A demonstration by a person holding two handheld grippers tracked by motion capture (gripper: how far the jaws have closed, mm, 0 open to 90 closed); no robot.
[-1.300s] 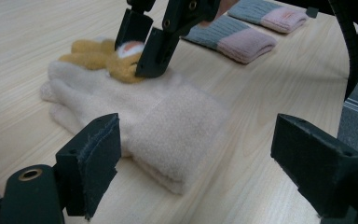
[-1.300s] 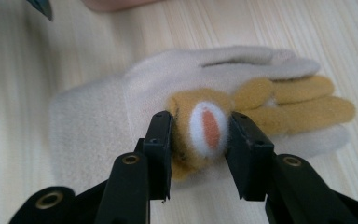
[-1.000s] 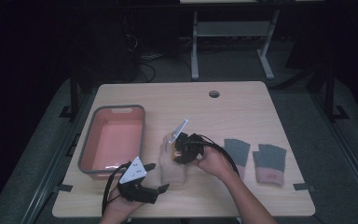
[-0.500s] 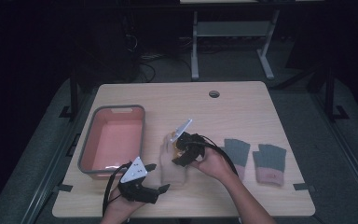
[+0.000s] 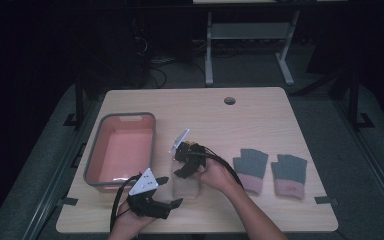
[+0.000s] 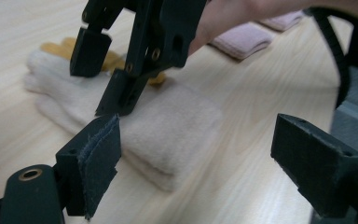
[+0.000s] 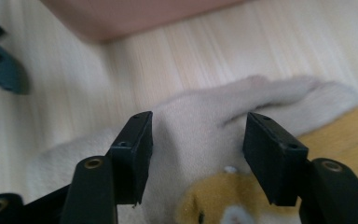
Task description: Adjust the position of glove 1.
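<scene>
The cream glove (image 5: 186, 186) lies on the worktop (image 5: 260, 115) just right of the pink bin (image 5: 122, 150). Both claws, left (image 5: 172, 191) and right (image 5: 184, 161), stand apart, the right's jaws having just been closing around it without pressing. Soft, light and floppy; best pinched at the thick folded cuff.

Dim high view, dark surroundings, table (image 5: 260, 115) lit from above; gripper views brighter, softly blurred up close
</scene>
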